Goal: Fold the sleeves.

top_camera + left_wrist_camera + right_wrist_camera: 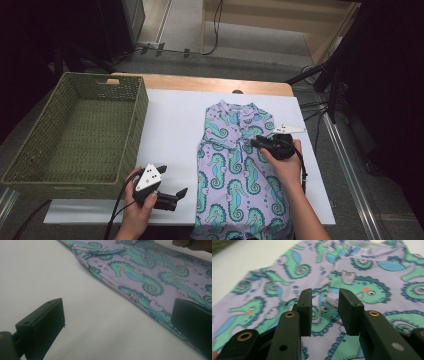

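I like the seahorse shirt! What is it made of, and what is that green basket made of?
The seahorse shirt looks like soft, thin, matte cloth, maybe a stretchy knit: it lies limp with small wrinkles and its pattern looks printed on. The green basket looks woven from wicker or twisted cord, matte olive; its walls show a tight plaited texture and a cut-out handle. Which fibre, I cannot tell.

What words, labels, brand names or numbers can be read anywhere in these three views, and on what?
None: no readable text in any view.
The garment bears only a seahorse print, no lettering.
The woven basket, the white table cover and both tongs carry no visible label or number.
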Demonstrator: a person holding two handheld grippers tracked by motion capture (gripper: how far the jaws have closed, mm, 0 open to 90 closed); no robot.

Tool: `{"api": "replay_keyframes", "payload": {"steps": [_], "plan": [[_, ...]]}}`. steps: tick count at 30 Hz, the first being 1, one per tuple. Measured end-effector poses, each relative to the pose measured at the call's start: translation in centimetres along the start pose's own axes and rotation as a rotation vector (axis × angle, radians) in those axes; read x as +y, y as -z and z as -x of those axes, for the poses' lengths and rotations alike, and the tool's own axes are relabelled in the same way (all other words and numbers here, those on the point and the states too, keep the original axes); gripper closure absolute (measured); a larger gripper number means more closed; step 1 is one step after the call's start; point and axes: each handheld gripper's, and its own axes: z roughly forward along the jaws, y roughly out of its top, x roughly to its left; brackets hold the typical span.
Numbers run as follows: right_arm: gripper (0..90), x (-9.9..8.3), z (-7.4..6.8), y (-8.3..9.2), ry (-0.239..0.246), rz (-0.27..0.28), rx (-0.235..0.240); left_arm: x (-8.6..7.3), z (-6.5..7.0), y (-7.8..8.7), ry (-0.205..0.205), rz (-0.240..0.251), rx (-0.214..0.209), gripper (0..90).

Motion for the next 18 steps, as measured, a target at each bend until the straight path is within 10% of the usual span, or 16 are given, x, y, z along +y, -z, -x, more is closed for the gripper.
{"api": "replay_keyframes", "payload": {"steps": [6,11,18], "plan": [[60.9,-0.2,-1.2,-2.3,0.056,-0.100,-0.091,0.0,0.0,0.0,-0.001,-0.001,-0.001,0.0],[84.4,-0.2,-1.9,-3.3,0.095,-0.147,-0.139,0.0,-0.1,0.0,-0.001,-0.001,0.001,0.0],[85.8,0.8,-2.1,-1.6,-0.001,0.003,-0.141,0.0,-0.1,0.0,-0.001,-0.001,0.002,0.0]]}}
